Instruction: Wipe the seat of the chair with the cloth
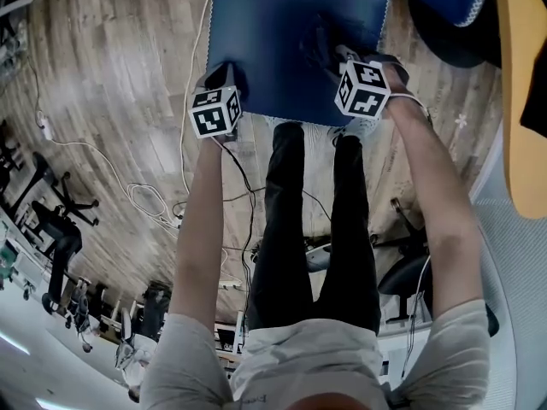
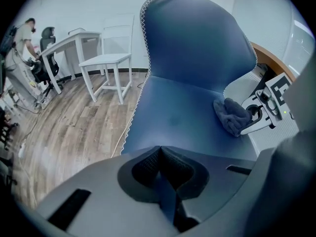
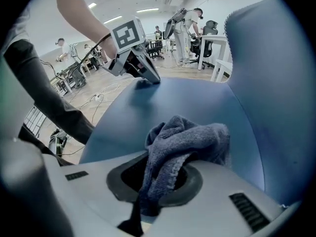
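1. Right hand-held gripper (image 3: 160, 179) clenches the cloth (image 3: 190, 137), which bunches just ahead of its jaws on the chair seat (image 3: 143, 105).
2. Left hand-held gripper (image 2: 163, 164) is closed and empty, its tip on the seat.
3. Step in hand: wiping. The next move likely calls for a pressed sweep across the seat.

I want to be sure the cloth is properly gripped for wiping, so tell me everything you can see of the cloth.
The cloth is a dark grey-blue terry towel with a looped pile that looks soft. It is bunched into a crumpled wad, not spread flat. One end is pinched between the jaws of the right gripper. The rest bulges forward past them and rests on the blue seat, close to the backrest. Nothing else touches it.
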The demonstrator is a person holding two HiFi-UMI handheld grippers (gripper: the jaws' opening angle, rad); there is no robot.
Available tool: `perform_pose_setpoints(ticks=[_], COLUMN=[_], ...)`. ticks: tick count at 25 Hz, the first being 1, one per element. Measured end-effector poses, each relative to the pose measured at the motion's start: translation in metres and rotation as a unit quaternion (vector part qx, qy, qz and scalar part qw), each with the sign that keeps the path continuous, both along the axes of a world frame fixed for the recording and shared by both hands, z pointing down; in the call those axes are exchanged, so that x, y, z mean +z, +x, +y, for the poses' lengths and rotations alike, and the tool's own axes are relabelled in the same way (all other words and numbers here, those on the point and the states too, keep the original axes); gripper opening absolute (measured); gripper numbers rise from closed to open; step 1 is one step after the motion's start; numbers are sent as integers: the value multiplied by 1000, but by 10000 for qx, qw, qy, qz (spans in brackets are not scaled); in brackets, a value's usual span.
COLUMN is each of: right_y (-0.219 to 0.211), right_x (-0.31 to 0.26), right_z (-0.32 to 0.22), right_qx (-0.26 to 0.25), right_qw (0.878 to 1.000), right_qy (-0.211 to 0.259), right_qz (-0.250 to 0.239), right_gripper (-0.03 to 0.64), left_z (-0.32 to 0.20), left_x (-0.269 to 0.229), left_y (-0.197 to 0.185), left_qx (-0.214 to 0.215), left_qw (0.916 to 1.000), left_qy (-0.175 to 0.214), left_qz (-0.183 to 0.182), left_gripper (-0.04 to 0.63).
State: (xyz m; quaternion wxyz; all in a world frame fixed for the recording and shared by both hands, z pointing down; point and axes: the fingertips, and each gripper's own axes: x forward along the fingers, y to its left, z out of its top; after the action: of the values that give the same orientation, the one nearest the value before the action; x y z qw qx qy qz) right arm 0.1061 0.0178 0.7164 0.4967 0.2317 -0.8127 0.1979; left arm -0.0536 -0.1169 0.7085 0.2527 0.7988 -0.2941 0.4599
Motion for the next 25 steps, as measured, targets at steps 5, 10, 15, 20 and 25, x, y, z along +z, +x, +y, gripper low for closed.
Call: perform_pose_setpoints(ticks=[5, 10, 15, 20, 25], right_y=[17, 29, 35, 31, 23], right_x=[2, 1, 1, 3, 3], right_z=[25, 51, 68, 83, 96], right_qx=[367, 833, 1268, 2278, 3943], right_qw=[9991, 9952, 9894, 9693, 9108], right_qy=[-158, -373, -460, -515, -507], right_qz=[-120, -356, -530, -775, -1117], right_gripper=[49, 51, 51, 51, 50], left_z=[0, 1, 1, 0, 0], left_x=[1, 1, 2, 3, 1], left_y=[0, -1, 0, -1, -2], left_qx=[55, 44, 41, 20, -74], left_qw=[10000, 9999, 9999, 9999, 9998], left_qy=[7, 9, 51, 105, 204], left_qz=[-72, -92, -114, -53, 8], left_gripper=[28, 28, 28, 28, 28])
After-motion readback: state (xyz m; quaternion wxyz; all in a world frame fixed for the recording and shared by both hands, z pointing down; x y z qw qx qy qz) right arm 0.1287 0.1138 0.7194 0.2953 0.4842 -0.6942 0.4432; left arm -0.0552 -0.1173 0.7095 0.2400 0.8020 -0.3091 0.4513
